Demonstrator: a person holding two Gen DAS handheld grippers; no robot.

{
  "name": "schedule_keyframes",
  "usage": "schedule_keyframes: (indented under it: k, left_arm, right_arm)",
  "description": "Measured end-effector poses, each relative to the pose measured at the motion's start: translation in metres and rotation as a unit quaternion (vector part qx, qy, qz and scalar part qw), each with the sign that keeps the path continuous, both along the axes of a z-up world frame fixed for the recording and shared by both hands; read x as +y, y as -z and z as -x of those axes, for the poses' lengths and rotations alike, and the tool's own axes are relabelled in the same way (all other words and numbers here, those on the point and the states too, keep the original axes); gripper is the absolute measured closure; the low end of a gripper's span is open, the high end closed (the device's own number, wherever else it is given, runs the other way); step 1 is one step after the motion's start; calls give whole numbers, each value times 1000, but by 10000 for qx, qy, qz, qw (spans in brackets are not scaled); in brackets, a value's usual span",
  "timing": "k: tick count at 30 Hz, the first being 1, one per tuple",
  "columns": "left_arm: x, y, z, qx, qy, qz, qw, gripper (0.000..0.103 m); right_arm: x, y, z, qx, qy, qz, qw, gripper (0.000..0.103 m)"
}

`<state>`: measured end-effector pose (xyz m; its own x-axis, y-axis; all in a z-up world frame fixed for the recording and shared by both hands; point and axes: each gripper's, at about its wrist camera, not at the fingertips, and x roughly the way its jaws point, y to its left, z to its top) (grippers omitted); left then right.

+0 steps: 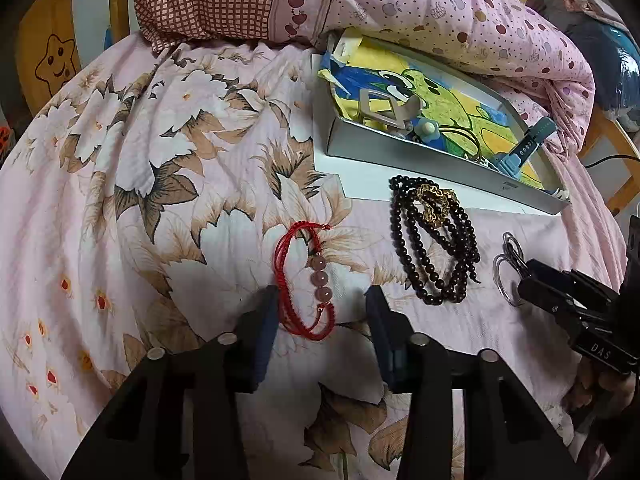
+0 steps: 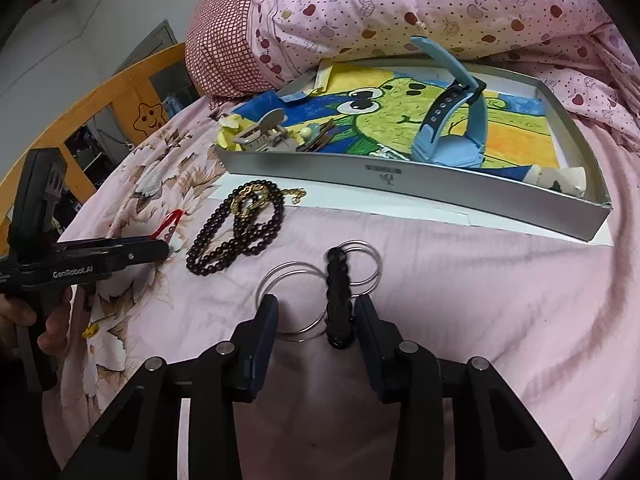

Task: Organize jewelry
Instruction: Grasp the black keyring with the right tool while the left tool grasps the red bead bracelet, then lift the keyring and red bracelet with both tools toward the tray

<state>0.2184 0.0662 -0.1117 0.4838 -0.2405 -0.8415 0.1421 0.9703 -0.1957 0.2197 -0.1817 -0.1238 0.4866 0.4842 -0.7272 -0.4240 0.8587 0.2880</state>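
I have the left gripper (image 1: 322, 300) low over the bed (image 1: 120, 200), its jaws spread wide, and the red cord bracelet (image 1: 306, 280) with its row of pink beads lies flat on the flowered sheet right between the two jaw tips, touched by neither as far as I can see. Just beyond the right jaw and a little outward sits the heap of dark wooden prayer beads (image 1: 436, 240), with a gold chain (image 1: 434, 204) draped across its far end. Farther ahead of those jaws is the shallow grey box (image 1: 400, 156), lined with a green cartoon frog drawing, which holds a grey hair claw (image 1: 386, 110), a blue watch (image 1: 520, 152) and some small bits I cannot make out. My right gripper (image 2: 316, 312) also has its jaws spread, hovering over the pink sheet. Between them lie two pairs of thin silver bangles (image 2: 292, 304), one pair nearer the left jaw and the other farther forward, with a black beaded bracelet (image 2: 339, 300) lying lengthwise across them, just inside the right jaw; I cannot tell if that jaw touches it. From this right wrist view the prayer beads are ahead and to the left of the jaws, the left gripper beyond them at the left edge, and the box sits straight ahead against a pink apple-print quilt (image 2: 400, 8).
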Motion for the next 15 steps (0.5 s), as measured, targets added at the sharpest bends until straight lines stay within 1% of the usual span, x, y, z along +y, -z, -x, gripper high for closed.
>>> schedule_keyframes:
  k: [1, 3, 4, 6, 7, 10, 11, 15]
  left_arm:
    - [-1, 0, 0, -1, -2, -2, 10000, 70]
    - [-2, 1, 1, 13, 19, 26, 10000, 76]
    - [-3, 1, 1, 15, 45, 22, 10000, 78]
    - [-6, 2, 2, 18, 123, 22, 9999, 84]
    - [-8, 2, 2, 13, 161, 10, 9999, 85]
    - [-14, 2, 5, -10, 326, -7, 9995, 90]
    - [-16, 2, 5, 4, 381, 1, 9993, 96]
    - [-22, 3, 7, -7, 514, -35, 9987, 99]
  right_arm:
    - [1, 0, 1, 4, -13, -5, 10000, 70]
    - [3, 0, 2, 30, -36, -28, 10000, 73]
    - [4, 1, 2, 36, -47, -29, 10000, 73]
    - [6, 1, 3, 35, -48, -16, 10000, 74]
    - [6, 1, 3, 39, -37, -21, 10000, 78]
    - [6, 2, 3, 90, 18, -57, 9999, 82]
    - [5, 3, 3, 104, 40, -75, 9999, 82]
    - [4, 3, 5, 125, 93, -92, 9998, 85]
